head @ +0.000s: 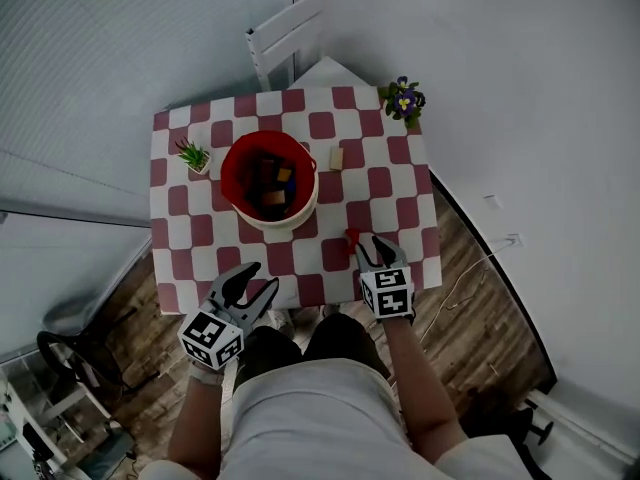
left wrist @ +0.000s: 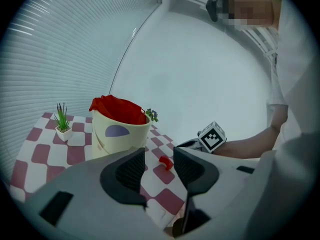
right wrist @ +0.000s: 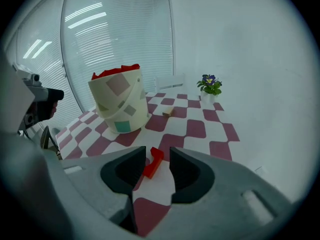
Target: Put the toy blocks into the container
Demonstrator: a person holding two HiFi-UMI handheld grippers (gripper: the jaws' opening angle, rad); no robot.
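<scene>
A small red toy block [head: 352,236] [right wrist: 153,162] lies on the checkered table [head: 395,183] near its front right edge. My right gripper [head: 372,248] [right wrist: 157,166] is low over the table with the red block in the gap between its jaws; the pads do not press on it, and the jaws have spread a little. The container, a cream bucket with a red lining [head: 228,173] [right wrist: 120,106] [left wrist: 117,134], stands mid-table and holds several blocks [head: 272,183]. A wooden block [head: 337,157] [right wrist: 168,113] lies right of it. My left gripper [head: 258,280] [left wrist: 159,166] hovers open and empty at the front edge.
A small green plant [head: 193,154] stands left of the bucket, and a purple flower pot [head: 404,99] sits at the far right corner. A white chair [head: 285,33] is behind the table. Wood floor and a cable lie to the right.
</scene>
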